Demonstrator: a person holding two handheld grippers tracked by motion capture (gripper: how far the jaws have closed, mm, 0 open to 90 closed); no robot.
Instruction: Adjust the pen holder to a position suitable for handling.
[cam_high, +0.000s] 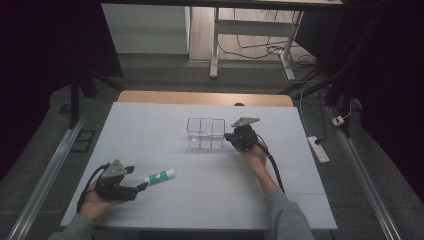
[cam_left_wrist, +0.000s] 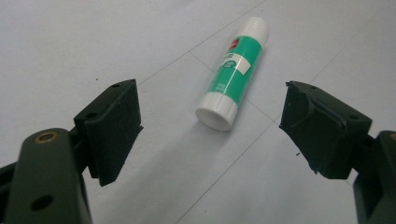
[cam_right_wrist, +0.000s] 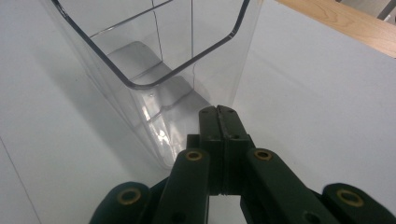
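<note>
Glue stick (cam_left_wrist: 232, 72), light, rigid, slick-sided and best pinched mid-barrel, lay near the table's (cam_high: 150, 120) front-left corner before my spread left gripper (cam_left_wrist: 210, 135); my right gripper (cam_right_wrist: 218, 119) was pressed together beside the clear organizer (cam_right_wrist: 154, 70).

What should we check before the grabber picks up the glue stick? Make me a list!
1. Left gripper open wide enough for the glue stick: ok, its jaws stand wide apart.
2. Glue stick lined up between the jaws: ok, it lies ahead of the gap, base end nearest.
3. Glue stick free to lift: ok, it lies alone on the white table cover, touching nothing else.
4. Glue stick cap on tight: cannot tell.
5. Clear box upright and ready: ok, it stands with its open top up and looks empty.
6. Right gripper steadying the box: cannot tell; its jaws are shut at the box's wall, but contact is unclear.
</note>
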